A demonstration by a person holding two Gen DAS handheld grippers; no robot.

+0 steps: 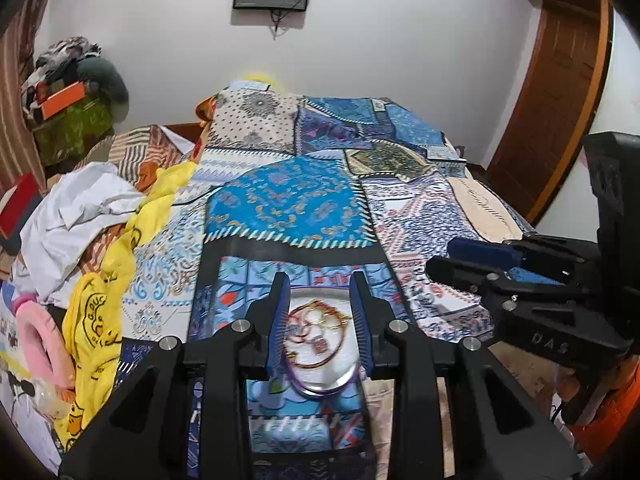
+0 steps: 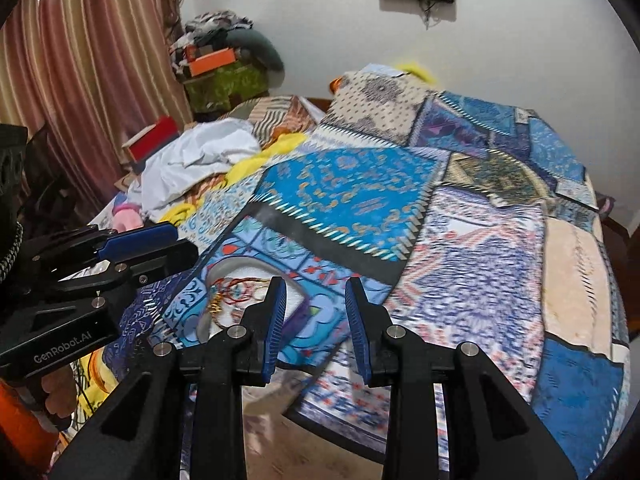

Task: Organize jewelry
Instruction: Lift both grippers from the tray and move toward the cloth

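Note:
A round white dish (image 1: 332,376) with a purple rim lies on the patchwork bedspread. It holds bangles, red thread bracelets and small gold pieces (image 1: 318,326). My left gripper (image 1: 320,288) is open and empty, its blue-padded fingers either side of the dish, just above it. My right gripper (image 2: 316,288) is open and empty; the dish (image 2: 244,276) lies to its left, partly hidden by the left finger. Each gripper also shows in the other's view: the right one (image 1: 460,256) and the left one (image 2: 176,240).
The blue patchwork bedspread (image 1: 304,200) covers the bed. White cloth (image 1: 80,208), yellow printed cloth (image 1: 96,320) and a pink item (image 1: 36,332) are heaped on the left. A red box (image 2: 154,136), curtain and cluttered stack stand beyond. A wooden door (image 1: 560,92) is on the right.

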